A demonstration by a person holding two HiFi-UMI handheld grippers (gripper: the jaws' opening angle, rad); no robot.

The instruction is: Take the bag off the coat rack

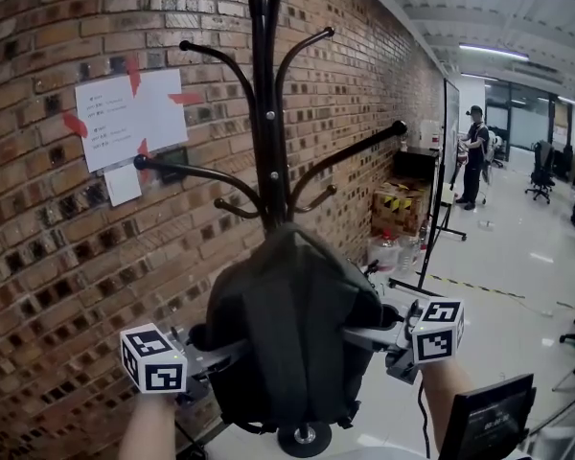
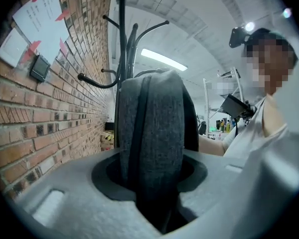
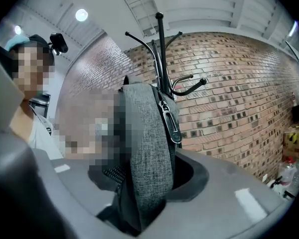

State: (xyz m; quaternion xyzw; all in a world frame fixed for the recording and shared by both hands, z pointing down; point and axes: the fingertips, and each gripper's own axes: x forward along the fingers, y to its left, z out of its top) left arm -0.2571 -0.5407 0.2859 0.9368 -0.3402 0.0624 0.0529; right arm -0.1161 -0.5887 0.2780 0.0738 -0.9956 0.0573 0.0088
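A dark grey backpack (image 1: 287,338) hangs against the pole of a black coat rack (image 1: 268,113), its top just under the lower hooks. My left gripper (image 1: 211,353) grips the bag's left side and my right gripper (image 1: 369,333) its right side. In the left gripper view the grey fabric (image 2: 152,128) fills the gap between the jaws of the left gripper (image 2: 152,193). In the right gripper view the bag's edge with a zipper pull (image 3: 170,121) is pinched in the right gripper (image 3: 139,203). How the bag's loop sits on a hook is hidden.
A brick wall (image 1: 57,247) with taped paper notes (image 1: 129,118) stands right behind the rack. The rack's round base (image 1: 304,439) is on the floor. Cardboard boxes (image 1: 400,204) and a wheeled board stand (image 1: 446,190) lie beyond; a person (image 1: 473,156) stands far right. A dark screen (image 1: 484,420) is near my right arm.
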